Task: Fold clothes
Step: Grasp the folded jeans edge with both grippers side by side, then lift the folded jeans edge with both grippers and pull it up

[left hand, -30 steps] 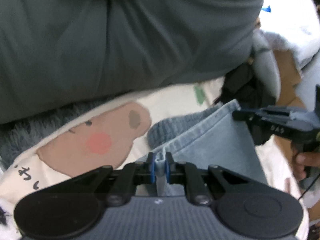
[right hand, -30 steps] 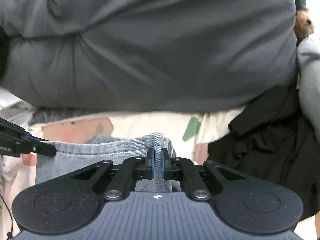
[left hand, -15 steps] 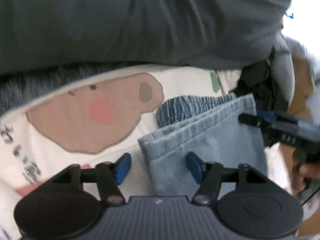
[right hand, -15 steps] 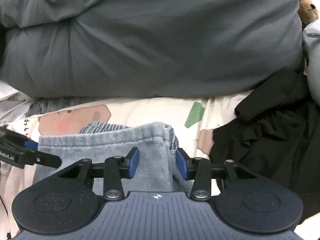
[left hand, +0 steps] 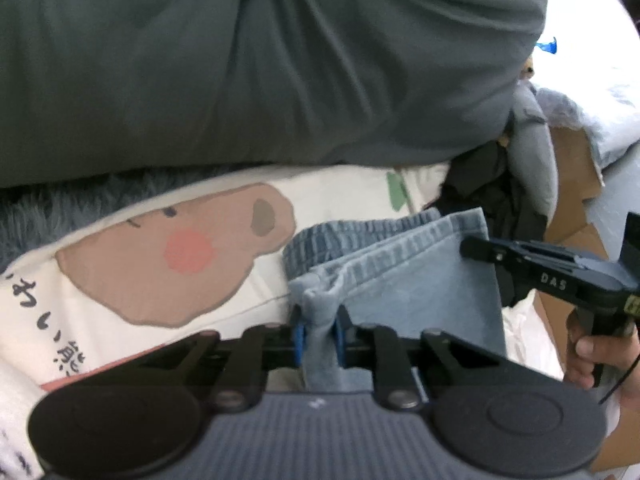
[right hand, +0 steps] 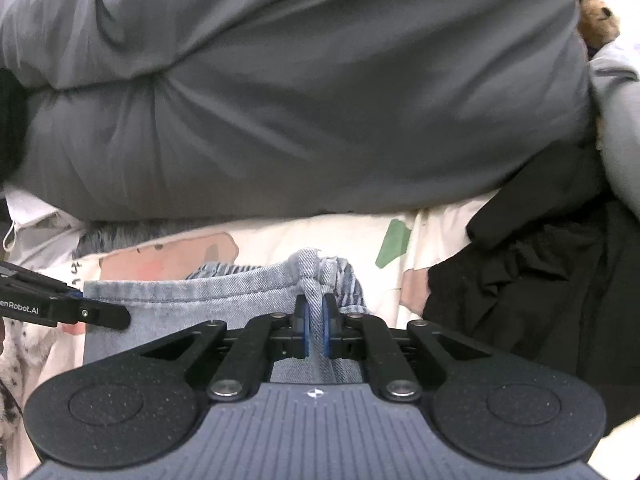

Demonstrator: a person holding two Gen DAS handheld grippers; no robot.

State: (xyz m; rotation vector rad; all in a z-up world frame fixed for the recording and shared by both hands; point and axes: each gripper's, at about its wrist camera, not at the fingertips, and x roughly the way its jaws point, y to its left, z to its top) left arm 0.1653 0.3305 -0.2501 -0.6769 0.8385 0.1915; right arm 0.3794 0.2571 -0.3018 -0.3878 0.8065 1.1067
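Both grippers, the left gripper [left hand: 319, 338] and right gripper [right hand: 316, 330], have black linkage arms with silver screws, blue pads, ribbed grey bodies and white lettering.

My left gripper [left hand: 319, 336] is closing, cloth bunched between its pads; my right gripper [right hand: 315, 330] is clamped tight, both angled downward.

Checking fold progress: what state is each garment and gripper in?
Denim garment: folded, lying on the printed sheet, pinched at both near corners.
Left gripper: jaws closing, denim bunched between them.
Right gripper: shut on denim.
Black garment: crumpled, unfolded.
Grey duvet: heaped behind.
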